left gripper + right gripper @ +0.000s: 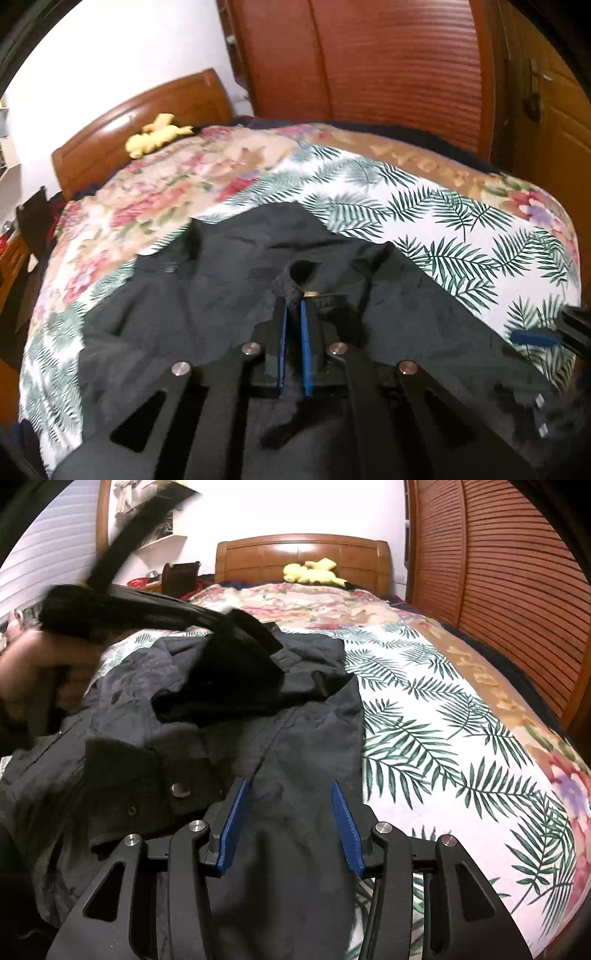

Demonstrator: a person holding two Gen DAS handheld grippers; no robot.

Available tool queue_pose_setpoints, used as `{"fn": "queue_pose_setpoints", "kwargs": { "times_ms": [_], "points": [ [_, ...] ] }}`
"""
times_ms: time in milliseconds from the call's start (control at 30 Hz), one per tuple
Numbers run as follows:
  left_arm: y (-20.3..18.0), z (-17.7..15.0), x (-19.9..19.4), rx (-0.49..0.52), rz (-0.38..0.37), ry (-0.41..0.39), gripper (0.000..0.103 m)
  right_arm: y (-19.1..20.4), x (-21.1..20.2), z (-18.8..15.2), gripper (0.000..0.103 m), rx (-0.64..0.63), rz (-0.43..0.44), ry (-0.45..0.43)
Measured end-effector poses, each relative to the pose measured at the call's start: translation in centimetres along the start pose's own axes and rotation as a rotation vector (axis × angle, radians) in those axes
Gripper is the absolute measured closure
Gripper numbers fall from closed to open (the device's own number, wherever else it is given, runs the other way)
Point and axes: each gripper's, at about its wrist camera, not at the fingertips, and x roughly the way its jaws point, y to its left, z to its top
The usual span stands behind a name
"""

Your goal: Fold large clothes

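dark jacket (288, 746) lies crumpled on the bed's leaf-print cover (461, 738), part of it heaped over itself and no neat fold showing, so folding looks barely begun with nearly all of it left. left gripper (294, 306) has its blue fingers (305, 343) pinched almost together on a small loop or tab of the jacket's dark cloth; right gripper (290, 794) hangs over the jacket's near edge, fingers about half apart, holding nothing. no containers in view, only a yellow plush toy (314, 570) by the wooden headboard (303, 552).
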Motion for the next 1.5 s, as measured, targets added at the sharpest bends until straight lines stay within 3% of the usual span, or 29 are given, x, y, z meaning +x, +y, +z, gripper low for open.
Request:
{"fn": "queue_pose_setpoints", "kwargs": {
  "times_ms": [167, 400, 867, 1200, 1500],
  "points": [
    [3.0, -2.4, -4.5, -0.044, 0.046, -0.042, 0.097, 1.4, 1.1, 0.4, 0.056, -0.027, -0.020, 0.010],
    [6.2, -7.5, -6.9, -0.123, 0.083, -0.018, 0.097, 3.3, 2.0, 0.7, 0.056, -0.079, -0.047, 0.022],
    [10.9, -16.0, -4.5, -0.315, 0.099, 0.089, 0.097, 6.1, 2.6, 2.3, 0.056, -0.106, 0.001, 0.035],
    [10.4, -19.7, -4.6, -0.334, 0.112, 0.133, 0.097, 7.4, 3.5, 2.4, 0.056, -0.147, 0.004, 0.049],
    [10.4, -21.9, -8.1, -0.389, 0.055, 0.075, 0.097, 6.9, 3.7, 2.6, 0.056, -0.102, 0.051, 0.055]
  ]
}}
